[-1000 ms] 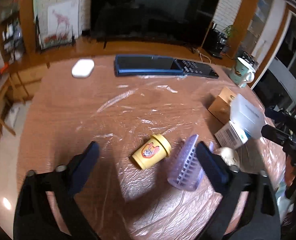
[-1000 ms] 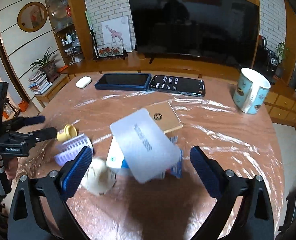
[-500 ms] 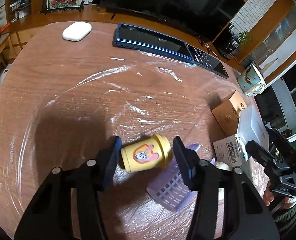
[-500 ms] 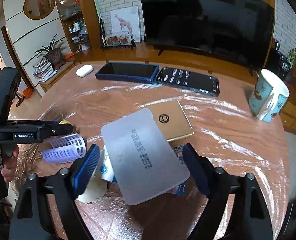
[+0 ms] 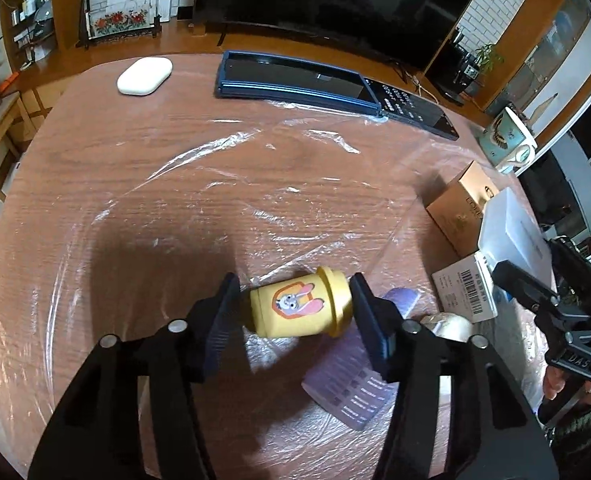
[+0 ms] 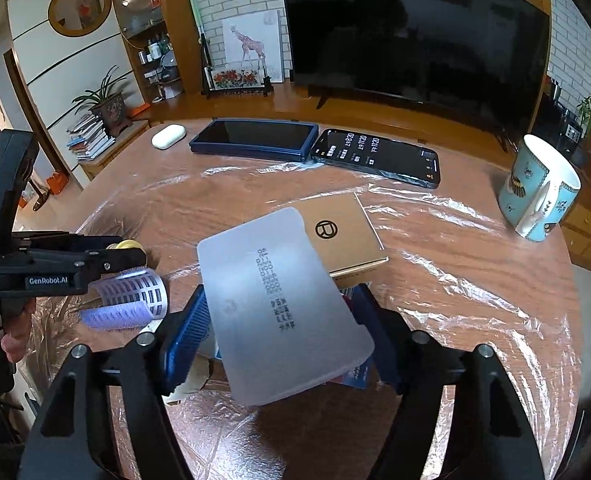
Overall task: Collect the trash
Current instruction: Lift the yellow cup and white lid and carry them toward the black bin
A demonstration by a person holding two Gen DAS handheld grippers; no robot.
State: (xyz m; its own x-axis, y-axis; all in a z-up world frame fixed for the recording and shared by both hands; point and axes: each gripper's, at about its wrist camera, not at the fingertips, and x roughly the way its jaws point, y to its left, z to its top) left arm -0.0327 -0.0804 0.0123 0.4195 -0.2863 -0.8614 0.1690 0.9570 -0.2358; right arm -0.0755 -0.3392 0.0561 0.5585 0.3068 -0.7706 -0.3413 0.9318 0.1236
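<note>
Trash lay on the plastic-covered table (image 5: 143, 184): the right gripper (image 6: 283, 332) was closing its jaws around a frosted box (image 6: 279, 300) (largest piece), pads at its sides. Left of it, the left gripper (image 5: 295, 312), jaws now opening slightly, held a yellow cup (image 5: 299, 306) endwise, a purple hair roller (image 5: 359, 384) just beside.

On a round wooden table (image 5: 107, 168) under clear plastic film (image 5: 255, 184): one yellow rabbit-printed tub (image 5: 301, 307), one lilac hair roller (image 6: 129, 300), two dark phones (image 6: 255, 139) (image 6: 379, 157), one white earbud case (image 5: 145, 76), one blue patterned mug (image 6: 541, 189), one gold box (image 6: 345, 234), one frosted plastic lid (image 6: 279, 304), one barcoded white carton (image 5: 465, 290).
</note>
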